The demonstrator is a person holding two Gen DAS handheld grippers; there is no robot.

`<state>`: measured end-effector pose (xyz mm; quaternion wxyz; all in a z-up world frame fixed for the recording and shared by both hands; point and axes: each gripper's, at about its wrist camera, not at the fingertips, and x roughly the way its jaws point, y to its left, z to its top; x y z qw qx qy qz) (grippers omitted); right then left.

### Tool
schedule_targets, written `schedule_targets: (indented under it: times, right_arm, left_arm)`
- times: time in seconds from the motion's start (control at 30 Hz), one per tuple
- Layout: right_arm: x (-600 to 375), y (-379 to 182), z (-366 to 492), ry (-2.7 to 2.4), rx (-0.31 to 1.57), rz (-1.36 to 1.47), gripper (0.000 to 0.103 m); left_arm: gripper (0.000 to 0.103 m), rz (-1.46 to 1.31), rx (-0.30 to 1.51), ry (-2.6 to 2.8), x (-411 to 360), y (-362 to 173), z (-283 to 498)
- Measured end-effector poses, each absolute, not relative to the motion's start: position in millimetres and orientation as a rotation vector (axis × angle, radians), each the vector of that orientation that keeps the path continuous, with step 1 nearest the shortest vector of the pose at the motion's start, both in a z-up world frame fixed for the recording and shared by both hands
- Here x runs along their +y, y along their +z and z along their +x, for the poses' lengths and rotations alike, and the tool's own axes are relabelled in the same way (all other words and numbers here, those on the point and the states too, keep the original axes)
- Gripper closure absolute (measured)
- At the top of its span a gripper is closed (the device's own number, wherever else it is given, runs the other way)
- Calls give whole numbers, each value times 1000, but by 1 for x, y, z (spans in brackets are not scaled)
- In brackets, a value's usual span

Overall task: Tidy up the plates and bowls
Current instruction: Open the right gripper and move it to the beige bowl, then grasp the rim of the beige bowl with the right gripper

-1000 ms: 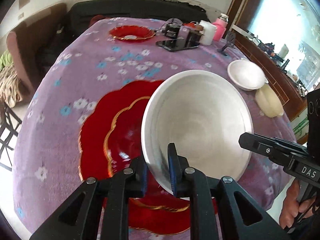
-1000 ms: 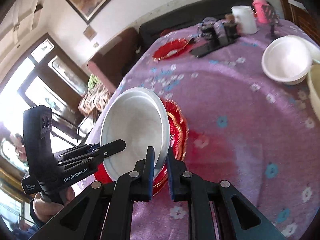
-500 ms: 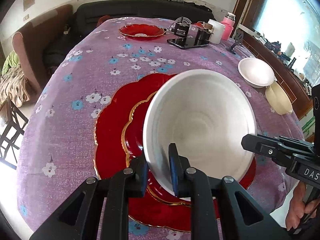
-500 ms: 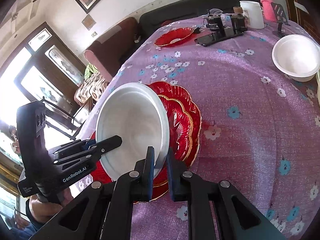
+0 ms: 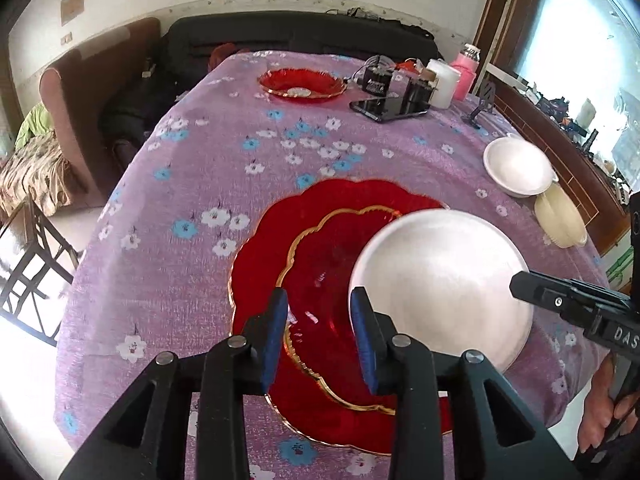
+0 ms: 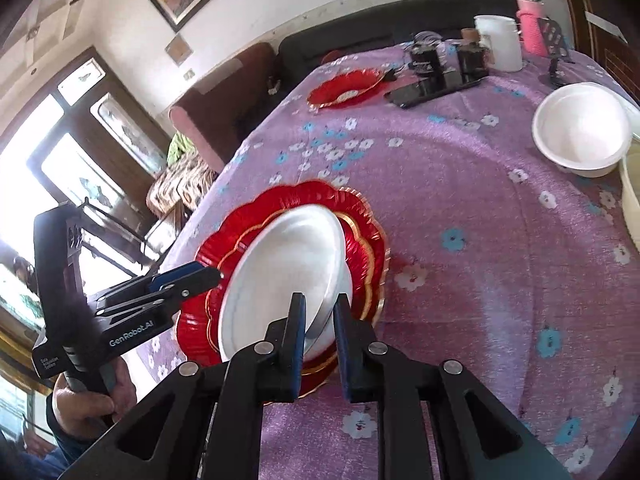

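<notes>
While right fingers (image 6: 297,332) pinch the white plate's (image 6: 288,264) rim, left fingers (image 5: 276,328) stand clear.

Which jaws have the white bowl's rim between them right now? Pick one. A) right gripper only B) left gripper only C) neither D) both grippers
A: the white bowl's rim sits between the right gripper's jaws, while the left gripper's jaws, just opened, stand apart beside it.

Table under purple floral cloth (image 5: 208,184). Lying on it: large red plate (image 5: 280,240), small red plate (image 5: 302,82), white bowl (image 5: 518,170), cream dish, maybe stacked (image 5: 560,220), phone (image 5: 390,106), white cup (image 5: 444,84).
</notes>
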<state>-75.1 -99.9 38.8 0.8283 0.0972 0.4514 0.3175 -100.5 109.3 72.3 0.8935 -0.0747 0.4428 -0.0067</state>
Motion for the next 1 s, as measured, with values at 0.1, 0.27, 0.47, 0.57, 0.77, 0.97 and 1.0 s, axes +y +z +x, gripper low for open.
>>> schedule_targets:
  times: [0.1,0.27,0.47,0.57,0.77,0.97,1.0]
  right_arm:
    - [-118,47,-73,658,933,249,88]
    - [-148,54,-67,633,898,301,88]
    - [-193,61,-62,588,861,389,88]
    - [-238,70,-60,506,799,420,88]
    - [-340,71,-63,282,740,494,87]
    - [-415,52,-53,121,754,566,76]
    - [-424,48,-49,116,760,589,76]
  left_arm:
    - [71,-131,903,-35,98,83,-99]
    - [68,-111,888,-88,74,97,-91]
    - [67,-72,894,-129,42,106,-82]
    - [66,-58,905,-208,11,111,-72]
    - [64,-70,980,-422,-83,108,-36]
    - [64,-123,1043,-477,-160,91,16]
    - [64,-124,1054,-471,-168,86,26]
